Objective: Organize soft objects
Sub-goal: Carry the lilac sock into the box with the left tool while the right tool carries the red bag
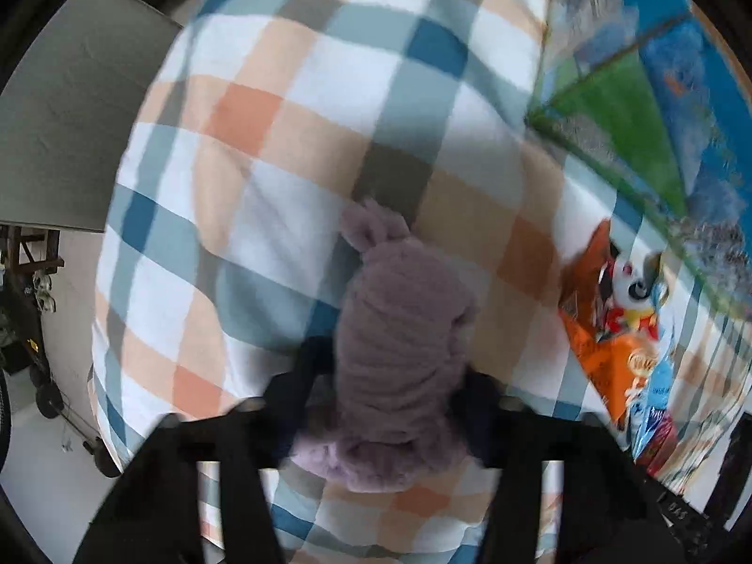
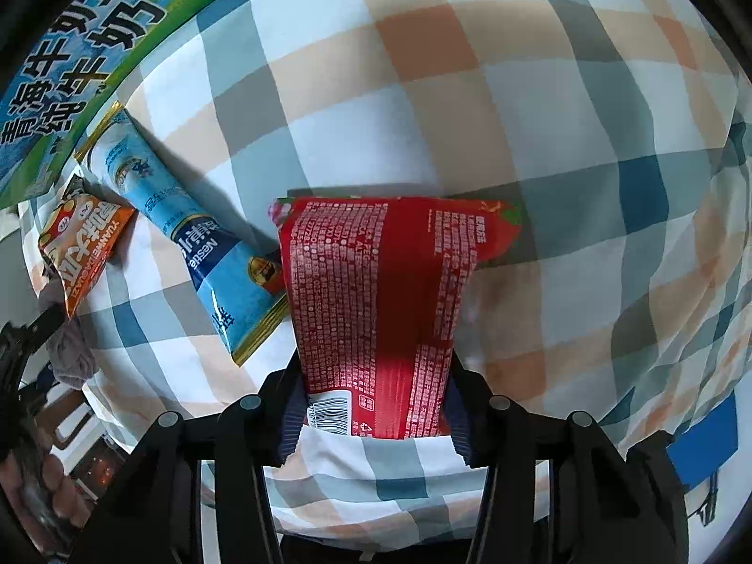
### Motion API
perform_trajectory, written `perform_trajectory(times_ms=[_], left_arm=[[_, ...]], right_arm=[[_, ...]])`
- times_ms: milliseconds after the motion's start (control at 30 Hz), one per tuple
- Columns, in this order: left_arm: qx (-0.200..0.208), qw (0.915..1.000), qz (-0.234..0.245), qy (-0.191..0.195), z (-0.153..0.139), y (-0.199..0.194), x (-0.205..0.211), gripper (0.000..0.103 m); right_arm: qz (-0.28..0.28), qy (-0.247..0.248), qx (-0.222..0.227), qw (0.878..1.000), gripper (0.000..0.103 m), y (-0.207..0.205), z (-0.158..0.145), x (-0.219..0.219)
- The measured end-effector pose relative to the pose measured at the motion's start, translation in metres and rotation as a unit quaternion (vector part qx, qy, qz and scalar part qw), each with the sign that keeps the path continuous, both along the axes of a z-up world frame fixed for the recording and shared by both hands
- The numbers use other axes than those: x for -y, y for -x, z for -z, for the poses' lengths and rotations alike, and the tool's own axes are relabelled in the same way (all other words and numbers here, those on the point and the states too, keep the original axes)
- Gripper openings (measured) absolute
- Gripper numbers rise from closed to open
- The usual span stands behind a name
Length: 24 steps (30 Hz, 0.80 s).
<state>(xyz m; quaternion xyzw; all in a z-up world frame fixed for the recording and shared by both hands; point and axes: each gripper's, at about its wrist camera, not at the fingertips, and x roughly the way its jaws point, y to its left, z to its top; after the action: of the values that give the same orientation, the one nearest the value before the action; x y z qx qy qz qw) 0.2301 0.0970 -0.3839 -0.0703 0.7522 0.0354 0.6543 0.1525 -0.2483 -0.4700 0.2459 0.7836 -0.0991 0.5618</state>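
The checked bed cover (image 2: 423,94) fills both views and carries everything. Far off to the left of the right tongs (image 2: 376,404), along the cover's edge, runs a blue-and-green milk carton (image 2: 70,70); whether it is meant to receive the things cannot be told.

Directly ahead of the right tongs lies the red snack packet (image 2: 380,291), its near end pinched between the two pads, so this one looks gripped but not yet lifted off the cover. Just to its left, touching its edge, rests the blue wafer packet (image 2: 188,230), and farther left the small orange snack bag (image 2: 84,244), both ungripped.

The left tongs (image 1: 390,404) are clamped on the mauve plush toy (image 1: 399,343), which sits squeezed between the jaws and against the cover.

By my judgement the sorting is at an early stage: two things gripped, none visibly put away, two packets waiting.
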Motion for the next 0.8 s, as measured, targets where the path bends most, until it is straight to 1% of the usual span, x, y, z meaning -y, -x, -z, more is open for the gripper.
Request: perform_trajectory(times_ms=[33, 100, 200, 267, 367, 500, 533, 600, 667, 700, 800], left_arm=[[0.003, 1.0, 0.006, -0.001, 0.0, 0.002, 0.003, 0.035], [0.01, 0.9998, 0.017, -0.01, -0.004, 0.004, 0.008, 0.034], [0.017, 0.9995, 0.025, -0.004, -0.014, 0.011, 0.019, 0.032], [0.029, 0.999, 0.034, -0.002, -0.025, 0.018, 0.024, 0.032], [0.047, 0.9978, 0.046, 0.013, -0.046, 0.028, 0.038, 0.032], [0.077, 0.9938, 0.069, 0.043, -0.088, 0.036, 0.062, 0.032], [0.086, 0.9921, 0.075, 0.051, -0.1, 0.035, 0.07, 0.032], [0.104, 0.9885, 0.087, 0.068, -0.127, 0.027, 0.084, 0.032], [0.121, 0.9845, 0.095, 0.084, -0.15, 0.009, 0.094, 0.032], [0.129, 0.9827, 0.1, 0.087, -0.162, 0.007, 0.099, 0.032], [0.149, 0.9778, 0.117, 0.09, -0.184, -0.019, 0.117, 0.032]], right_arm=[[-0.001, 0.0, 0.002, 1.0, 0.052, 0.002, -0.003, 0.001], [-0.001, 0.0, 0.005, 1.0, 0.052, 0.0, -0.012, -0.001], [-0.008, 0.001, 0.017, 1.0, 0.051, -0.004, -0.028, 0.004], [-0.013, 0.004, 0.027, 1.0, 0.051, -0.002, -0.038, 0.004], [-0.022, 0.003, 0.042, 0.999, 0.051, -0.001, -0.057, 0.004], [-0.035, -0.003, 0.063, 0.997, 0.051, -0.001, -0.085, 0.001], [-0.038, -0.011, 0.07, 0.997, 0.05, -0.006, -0.097, -0.005], [-0.048, -0.021, 0.087, 0.995, 0.05, -0.011, -0.119, -0.009], [-0.06, -0.025, 0.105, 0.992, 0.05, -0.019, -0.143, -0.011], [-0.064, -0.029, 0.112, 0.991, 0.05, -0.024, -0.154, -0.011], [-0.079, -0.035, 0.142, 0.986, 0.05, -0.048, -0.191, -0.01]])
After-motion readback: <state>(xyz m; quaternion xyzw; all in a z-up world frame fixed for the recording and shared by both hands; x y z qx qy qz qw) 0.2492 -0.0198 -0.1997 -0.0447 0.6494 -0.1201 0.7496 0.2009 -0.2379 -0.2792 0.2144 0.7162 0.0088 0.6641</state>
